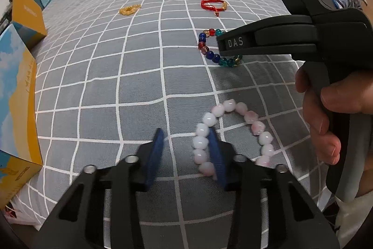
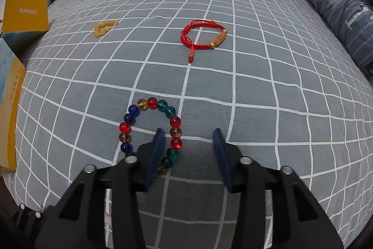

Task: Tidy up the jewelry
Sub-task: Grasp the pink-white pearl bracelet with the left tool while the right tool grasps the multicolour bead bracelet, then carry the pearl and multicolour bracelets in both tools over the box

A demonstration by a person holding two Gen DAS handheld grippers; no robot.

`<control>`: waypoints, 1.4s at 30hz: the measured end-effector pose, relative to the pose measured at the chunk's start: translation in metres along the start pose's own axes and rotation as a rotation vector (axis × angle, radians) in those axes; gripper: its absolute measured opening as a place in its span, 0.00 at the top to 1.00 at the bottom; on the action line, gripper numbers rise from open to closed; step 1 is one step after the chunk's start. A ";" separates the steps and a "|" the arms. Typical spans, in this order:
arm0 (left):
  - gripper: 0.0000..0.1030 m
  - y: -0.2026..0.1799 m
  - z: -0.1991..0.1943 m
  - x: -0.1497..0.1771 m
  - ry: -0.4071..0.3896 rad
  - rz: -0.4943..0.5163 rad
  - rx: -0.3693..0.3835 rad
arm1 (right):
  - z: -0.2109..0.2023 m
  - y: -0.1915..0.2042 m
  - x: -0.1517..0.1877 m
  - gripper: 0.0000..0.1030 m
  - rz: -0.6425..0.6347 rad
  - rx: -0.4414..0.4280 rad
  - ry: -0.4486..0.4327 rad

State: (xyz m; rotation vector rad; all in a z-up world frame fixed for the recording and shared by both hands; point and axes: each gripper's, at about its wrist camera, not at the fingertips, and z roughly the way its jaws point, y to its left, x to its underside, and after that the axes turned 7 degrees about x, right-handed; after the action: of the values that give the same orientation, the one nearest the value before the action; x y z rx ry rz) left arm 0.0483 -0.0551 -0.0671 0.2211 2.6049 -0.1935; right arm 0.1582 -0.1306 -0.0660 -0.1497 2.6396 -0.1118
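Observation:
A pink-and-white bead bracelet (image 1: 233,106) lies on the grey checked bedsheet (image 1: 139,85). My left gripper (image 1: 186,144) stands open low over it. The bracelet's left strand lies between the blue pads, against the right one, while the left pad is well apart from it. A multicoloured glass-bead bracelet (image 2: 151,103) lies further back. My right gripper (image 2: 188,141) is open over it, with its left finger inside the ring. The ring's right strand lies between the pads, beside the left one. In the left wrist view the right gripper (image 1: 221,48) covers part of that bracelet (image 1: 205,43).
A red cord bracelet (image 2: 200,25) and a yellow bead bracelet (image 2: 105,28) lie further up the bed. Yellow-and-blue boxes (image 2: 23,13) stand along the left edge. A folded patterned quilt (image 2: 331,1) lies at the right. A person's hand (image 1: 326,109) holds the right gripper's handle.

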 end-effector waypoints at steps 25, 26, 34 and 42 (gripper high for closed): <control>0.89 0.018 -0.021 -0.008 -0.041 -0.084 0.055 | -0.039 -0.008 -0.005 0.91 0.045 -0.036 -0.117; 0.89 0.018 -0.023 -0.008 -0.043 -0.085 0.053 | -0.041 -0.008 -0.005 0.91 0.046 -0.038 -0.122; 0.89 0.023 -0.040 -0.019 -0.077 -0.101 0.042 | -0.062 -0.008 -0.007 0.91 0.042 -0.064 -0.174; 0.89 0.027 -0.061 -0.034 -0.121 -0.121 0.036 | -0.078 -0.008 -0.007 0.91 0.042 -0.077 -0.214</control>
State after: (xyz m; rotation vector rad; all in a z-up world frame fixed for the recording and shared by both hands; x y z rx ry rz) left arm 0.0536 -0.0225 -0.0004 0.0619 2.4973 -0.2874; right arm 0.1281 -0.1333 0.0066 -0.1248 2.4328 0.0191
